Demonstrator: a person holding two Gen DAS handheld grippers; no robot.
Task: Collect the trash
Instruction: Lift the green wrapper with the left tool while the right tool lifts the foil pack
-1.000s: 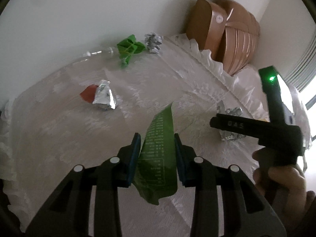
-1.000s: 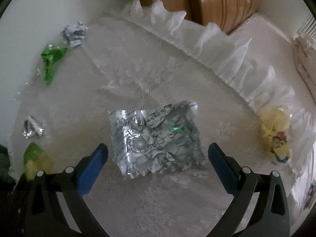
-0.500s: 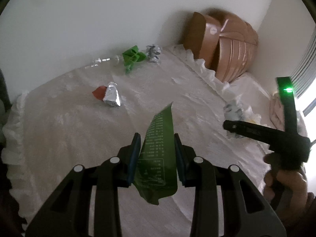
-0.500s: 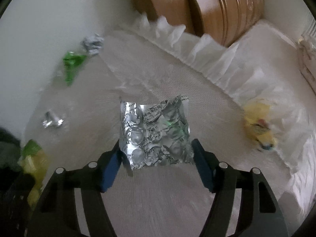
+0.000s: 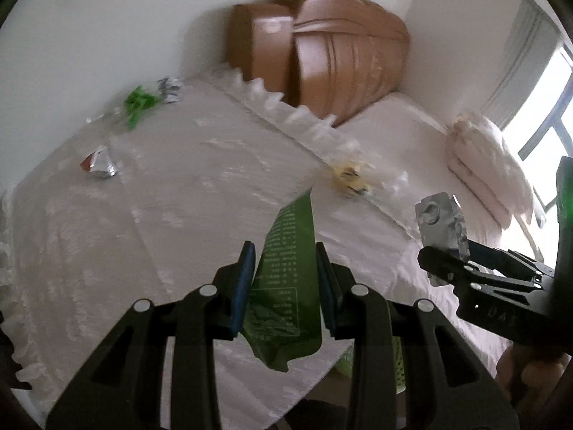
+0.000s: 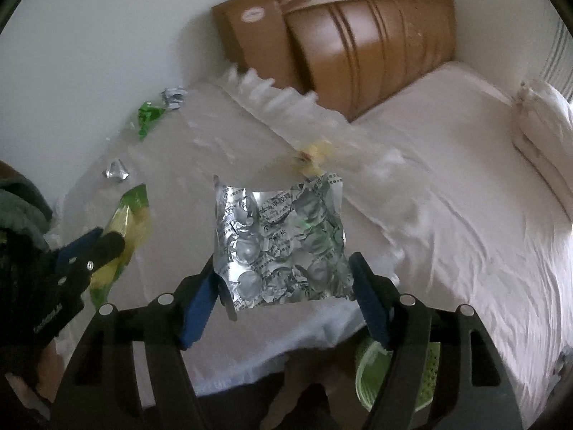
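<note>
My left gripper point(image 5: 284, 261) is shut on a green snack wrapper point(image 5: 290, 279) and holds it above the bed; the wrapper also shows in the right wrist view point(image 6: 125, 229). My right gripper point(image 6: 283, 272) is shut on a silver foil blister pack point(image 6: 279, 243), lifted off the bed; the pack also shows in the left wrist view point(image 5: 440, 222). On the white lace bedspread point(image 5: 186, 215) lie a green wrapper point(image 5: 138, 104), a crumpled foil ball point(image 5: 168, 89), a red-and-silver foil piece point(image 5: 98, 166) and a yellow wrapper point(image 5: 349, 179).
A brown wooden headboard point(image 6: 358, 36) stands against the wall at the back. A white pillow point(image 6: 544, 122) lies at the right. A green perforated basket point(image 6: 397, 376) sits on the floor below the bed's near edge, under my right gripper.
My right gripper closed on the foil blister pack and lifted it off the bed. Both grippers pulled back and up from the bedspread; the left still holds the green wrapper.
</note>
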